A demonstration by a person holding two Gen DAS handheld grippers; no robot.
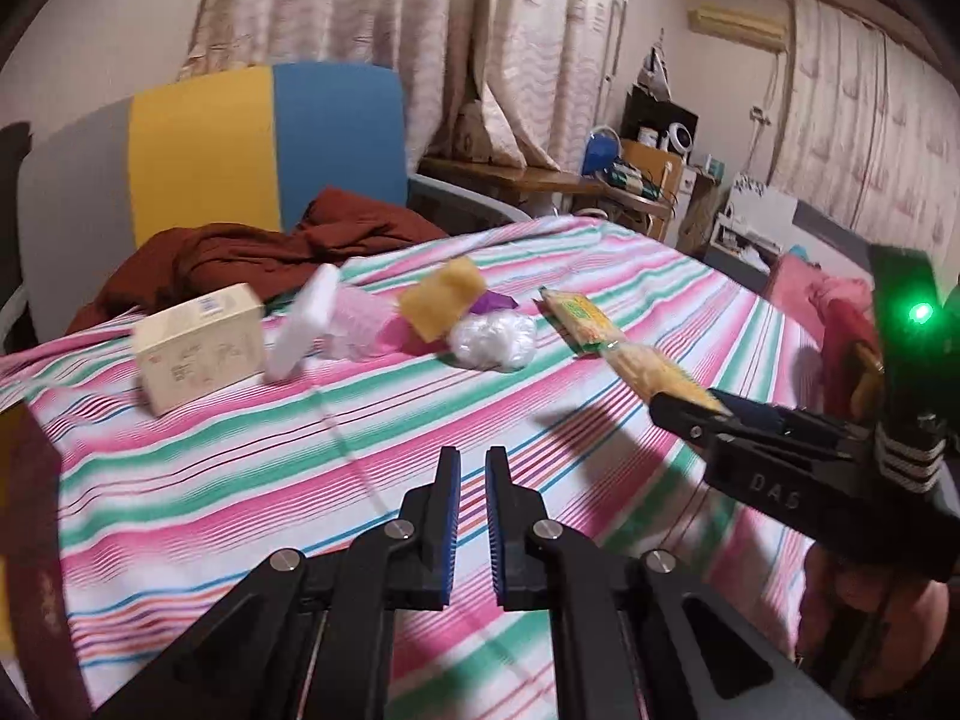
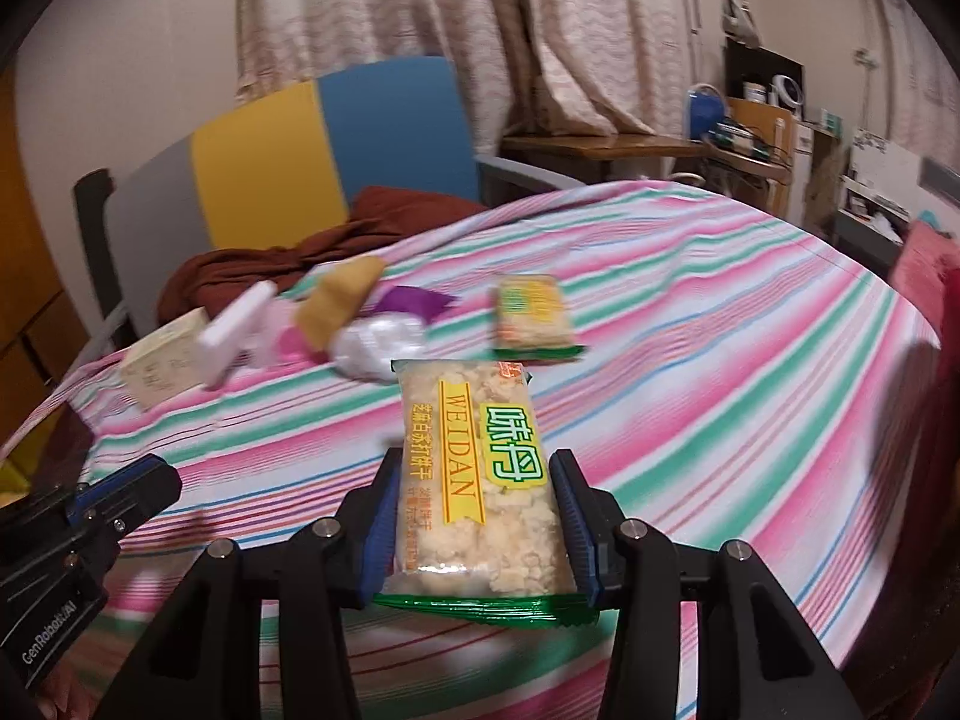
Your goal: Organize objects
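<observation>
Right tongs (image 2: 477,516): clenched on a cracker packet (image 2: 480,480) marked WEIDAN, pads pressing both long edges; the packet stands lifted above the bedspread, lower centre of the right wrist view. In the left wrist view the same tongs (image 1: 690,405) enter from the right edge, a green lamp lit on their body, the packet (image 1: 666,366) sticking out toward upper left.
Left tongs (image 1: 473,516): closed with nothing between the blue pads, only a thin slit showing, bottom centre of the left wrist view; seen again at lower left of the right wrist view (image 2: 150,480).
Second cracker packet (image 2: 531,315): flat on the cloth, centre of the frame, just above the held one and apart from it.
Cluster, left of centre: cream box (image 1: 201,345), white slab (image 1: 303,324) leaning on a pink plastic thing (image 1: 360,321), yellow sponge-like block (image 1: 441,297) with a purple piece (image 1: 495,302) behind it, crumpled clear wrap (image 1: 493,337).
Striped bedspread (image 1: 300,480): pink, green and white, under everything.
Brown cloth (image 1: 240,252): heaped at upper left, against a chair (image 1: 264,138) with grey, yellow and blue panels.
Blur: the cluster is smeared; its box print is unreadable.
</observation>
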